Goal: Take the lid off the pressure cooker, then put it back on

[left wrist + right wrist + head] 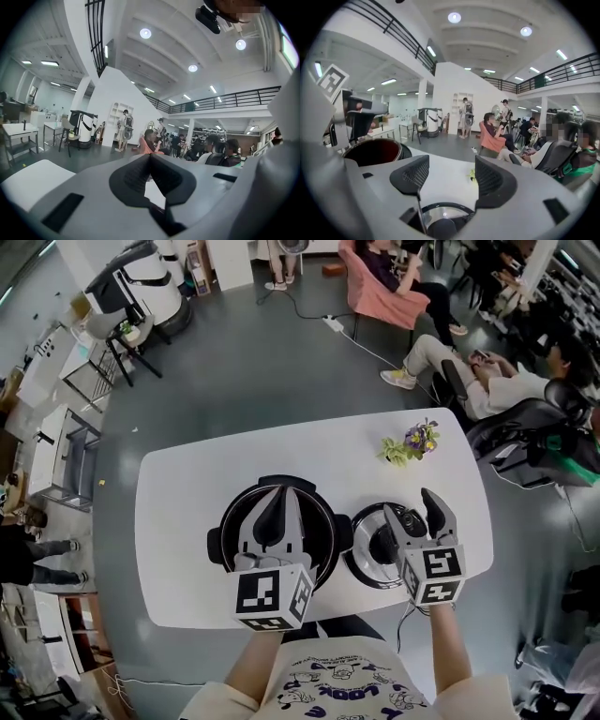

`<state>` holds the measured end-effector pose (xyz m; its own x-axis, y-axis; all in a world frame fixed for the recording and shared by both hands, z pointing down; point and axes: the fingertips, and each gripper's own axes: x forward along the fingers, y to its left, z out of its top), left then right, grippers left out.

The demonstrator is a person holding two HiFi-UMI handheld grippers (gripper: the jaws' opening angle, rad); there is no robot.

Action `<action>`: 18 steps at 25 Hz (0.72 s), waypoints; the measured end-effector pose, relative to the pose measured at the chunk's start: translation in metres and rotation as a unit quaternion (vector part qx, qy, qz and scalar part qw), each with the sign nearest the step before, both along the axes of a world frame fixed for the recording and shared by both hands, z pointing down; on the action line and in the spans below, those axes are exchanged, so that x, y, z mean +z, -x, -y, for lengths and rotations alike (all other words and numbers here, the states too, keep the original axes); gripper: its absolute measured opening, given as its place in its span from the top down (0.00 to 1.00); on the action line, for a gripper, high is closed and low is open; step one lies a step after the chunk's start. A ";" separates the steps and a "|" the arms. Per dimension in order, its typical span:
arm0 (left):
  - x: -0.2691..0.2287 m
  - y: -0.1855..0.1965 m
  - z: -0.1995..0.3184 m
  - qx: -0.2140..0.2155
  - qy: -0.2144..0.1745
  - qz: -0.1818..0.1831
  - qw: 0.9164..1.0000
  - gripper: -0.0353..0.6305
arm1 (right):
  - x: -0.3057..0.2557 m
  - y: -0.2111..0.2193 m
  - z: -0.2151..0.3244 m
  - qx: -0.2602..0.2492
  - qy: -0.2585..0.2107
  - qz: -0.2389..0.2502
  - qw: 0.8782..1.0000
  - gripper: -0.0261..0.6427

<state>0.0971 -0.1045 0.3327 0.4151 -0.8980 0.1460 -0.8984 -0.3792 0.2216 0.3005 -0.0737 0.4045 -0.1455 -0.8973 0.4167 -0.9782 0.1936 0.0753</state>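
The black pressure cooker pot stands open on the white table, its dark inside showing in the right gripper view. The lid lies on the table to the pot's right, and its rim shows below the right jaws. My left gripper hovers over the pot with its jaws shut and nothing between them. My right gripper hangs over the lid, open, and its pads touch nothing.
A small bunch of yellow and purple flowers lies at the table's far right. People sit on chairs beyond the table's right corner. A power strip with a cable lies on the grey floor farther off.
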 end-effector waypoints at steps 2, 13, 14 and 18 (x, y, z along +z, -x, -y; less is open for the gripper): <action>-0.011 0.003 -0.003 -0.002 -0.011 -0.003 1.000 0.93 | -0.029 -0.004 -0.002 0.022 -0.041 0.009 0.999 0.53; -0.062 0.013 -0.015 -0.012 -0.072 -0.008 0.997 0.93 | -0.116 0.003 -0.019 0.072 -0.158 0.020 0.985 0.75; -0.065 0.013 -0.015 -0.014 -0.077 -0.005 0.997 0.93 | -0.120 0.005 -0.019 0.074 -0.165 0.018 0.983 0.78; -0.069 0.010 -0.014 -0.015 -0.087 -0.001 0.996 0.93 | -0.129 0.006 -0.019 0.086 -0.187 0.014 0.978 0.91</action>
